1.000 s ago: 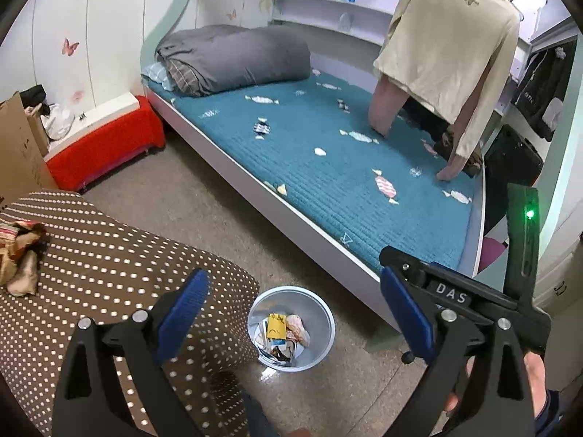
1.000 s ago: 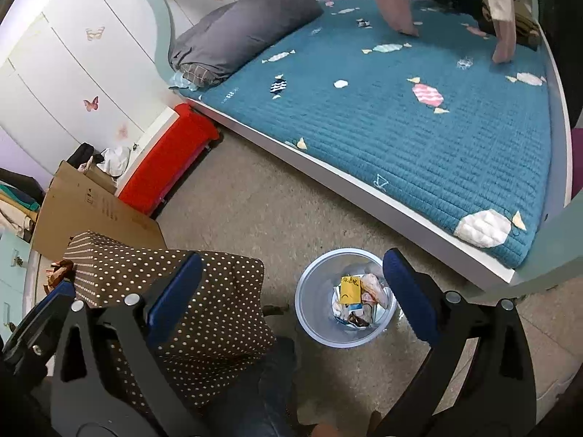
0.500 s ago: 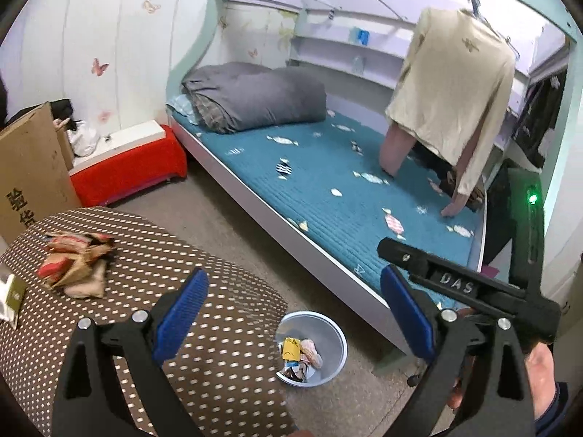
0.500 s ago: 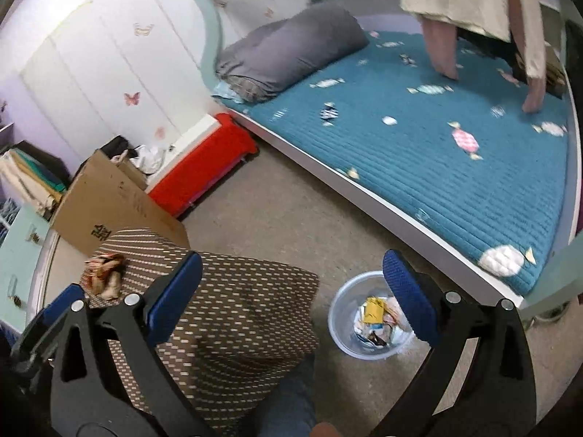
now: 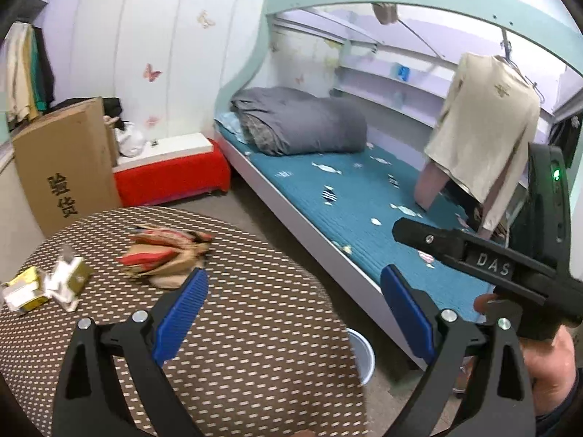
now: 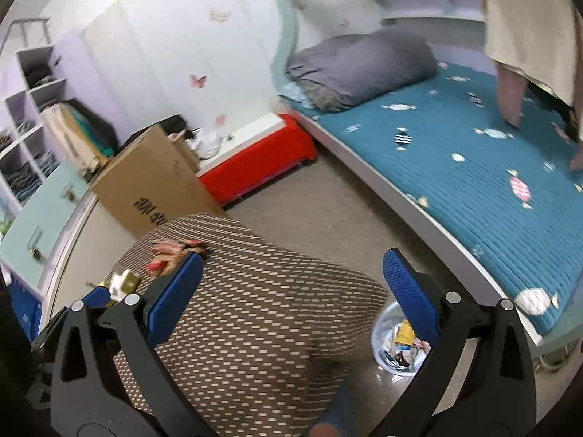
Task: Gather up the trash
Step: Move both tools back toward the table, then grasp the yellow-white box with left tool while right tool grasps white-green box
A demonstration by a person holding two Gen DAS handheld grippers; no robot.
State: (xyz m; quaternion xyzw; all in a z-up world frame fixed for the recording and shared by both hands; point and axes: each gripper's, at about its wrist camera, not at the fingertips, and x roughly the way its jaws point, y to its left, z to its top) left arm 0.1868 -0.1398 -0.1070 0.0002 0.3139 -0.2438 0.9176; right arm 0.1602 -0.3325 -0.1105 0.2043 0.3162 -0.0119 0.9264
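A crumpled red and tan wrapper lies on the brown dotted stool top. Left of it sit a small yellow-green carton and a flattened yellow packet. The grey waste bin stands on the floor beside the stool with several pieces of trash in it. My left gripper hangs open above the stool, just right of the wrapper. My right gripper is open over the stool's right part, nothing between its fingers.
A bed with a teal mattress and a grey duvet fills the right side. A red bench and a tall cardboard box stand by the wall. A beige shirt hangs over the bed.
Both grippers have swung up and left, away from the bin and toward the stool top. The wrapper, carton and packet have come into view. Both stay open.
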